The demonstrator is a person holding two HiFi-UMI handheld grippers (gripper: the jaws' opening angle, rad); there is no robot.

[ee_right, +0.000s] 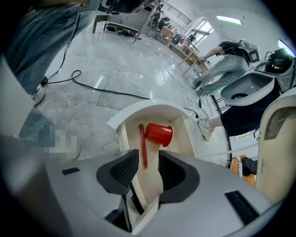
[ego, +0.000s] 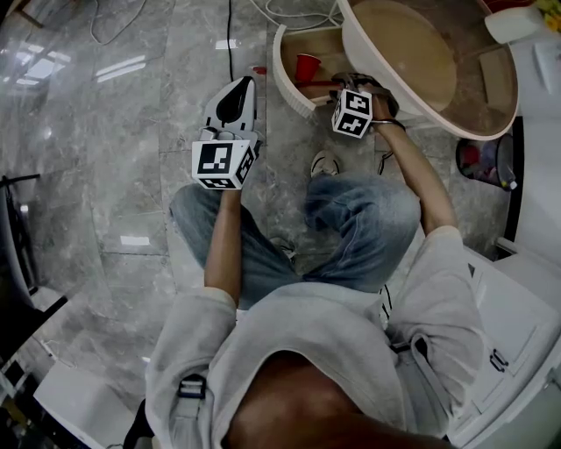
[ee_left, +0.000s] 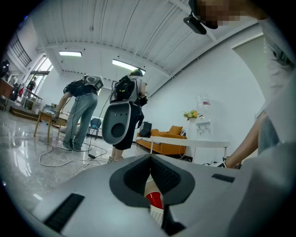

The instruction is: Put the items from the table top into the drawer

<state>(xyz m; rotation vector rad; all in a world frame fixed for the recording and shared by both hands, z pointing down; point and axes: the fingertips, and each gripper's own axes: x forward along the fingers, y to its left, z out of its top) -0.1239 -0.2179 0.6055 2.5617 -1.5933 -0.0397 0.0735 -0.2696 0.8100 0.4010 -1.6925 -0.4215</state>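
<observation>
An open, curved white drawer [ego: 282,74] juts from under the round table top [ego: 412,53]. A red cup [ego: 307,67] lies on its side in the drawer, next to a thin red stick [ee_right: 143,146]. My right gripper [ee_right: 148,169] points steeply down over the drawer [ee_right: 138,111] with its jaws open and nothing between them; the red cup [ee_right: 159,134] lies just beyond. My left gripper [ego: 237,88] is held level to the left of the drawer. In the left gripper view its pads [ee_left: 150,166] meet, holding nothing, and the red cup [ee_left: 155,200] shows below them.
Black and white cables [ego: 230,26] trail across the glossy marble floor. White furniture [ego: 535,105] stands at the right. In the left gripper view, other people [ee_left: 78,111] work at a far table, with an orange sofa [ee_left: 169,139] and a white table [ee_left: 194,141] behind.
</observation>
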